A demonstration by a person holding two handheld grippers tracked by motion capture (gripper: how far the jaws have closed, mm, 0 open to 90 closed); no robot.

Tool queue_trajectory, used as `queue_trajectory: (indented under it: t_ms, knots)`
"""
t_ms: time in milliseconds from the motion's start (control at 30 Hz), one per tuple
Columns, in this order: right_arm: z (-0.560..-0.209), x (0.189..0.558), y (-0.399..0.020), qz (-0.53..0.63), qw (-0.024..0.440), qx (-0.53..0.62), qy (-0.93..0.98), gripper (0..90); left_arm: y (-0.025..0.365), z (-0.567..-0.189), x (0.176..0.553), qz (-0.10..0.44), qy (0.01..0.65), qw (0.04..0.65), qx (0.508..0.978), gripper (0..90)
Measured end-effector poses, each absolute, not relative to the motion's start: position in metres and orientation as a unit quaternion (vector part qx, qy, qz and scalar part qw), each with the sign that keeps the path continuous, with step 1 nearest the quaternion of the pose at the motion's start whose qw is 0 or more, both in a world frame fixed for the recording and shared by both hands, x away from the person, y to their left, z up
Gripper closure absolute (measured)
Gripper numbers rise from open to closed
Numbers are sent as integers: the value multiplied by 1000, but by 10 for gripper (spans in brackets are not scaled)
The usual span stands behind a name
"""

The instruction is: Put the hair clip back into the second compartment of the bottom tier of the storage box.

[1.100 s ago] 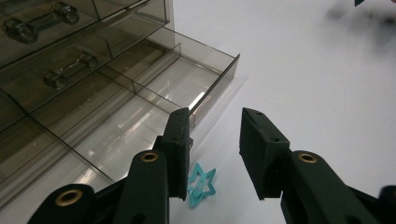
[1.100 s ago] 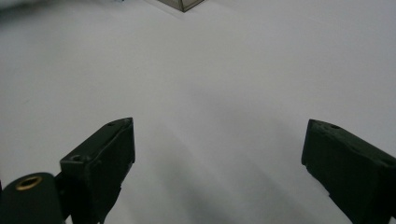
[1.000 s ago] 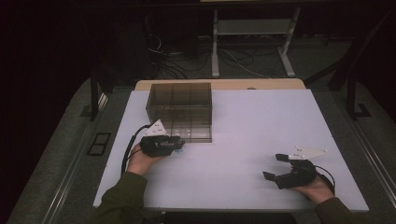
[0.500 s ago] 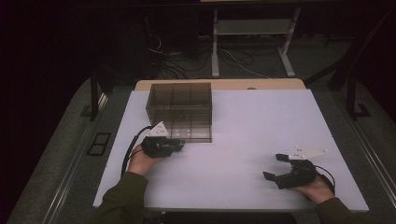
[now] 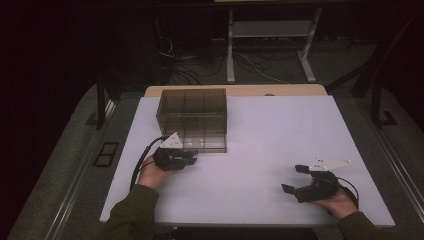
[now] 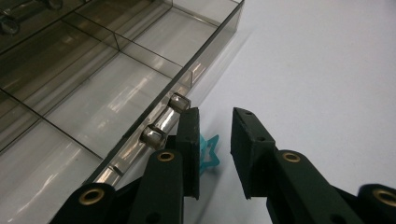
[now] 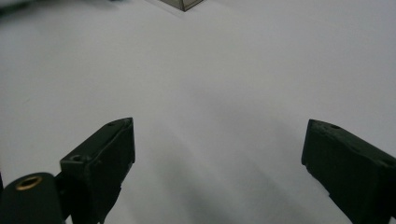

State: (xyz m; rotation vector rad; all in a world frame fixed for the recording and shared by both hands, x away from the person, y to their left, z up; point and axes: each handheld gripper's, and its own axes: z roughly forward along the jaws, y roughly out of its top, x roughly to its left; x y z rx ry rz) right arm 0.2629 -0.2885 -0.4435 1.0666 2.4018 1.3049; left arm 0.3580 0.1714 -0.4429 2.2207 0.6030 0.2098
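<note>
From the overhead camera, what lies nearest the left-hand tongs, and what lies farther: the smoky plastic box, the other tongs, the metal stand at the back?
1. Smoky plastic box, right beside the left tongs.
2. Right tongs, across the table.
3. Metal stand, on the floor beyond the table's far edge.

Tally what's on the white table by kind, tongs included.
Smoky clear compartment box: 1
Teal star-shaped piece: 1
Hand-held tongs: 2, left and right
Total: 4
</note>
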Motion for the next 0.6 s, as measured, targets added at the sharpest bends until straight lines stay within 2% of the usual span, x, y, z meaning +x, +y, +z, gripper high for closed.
queue_trajectory:
  t_ms: [600]
  knots:
    - [-443,263,-289,443,103,362,814,89,171,-450,360,80,241,387,886,727]
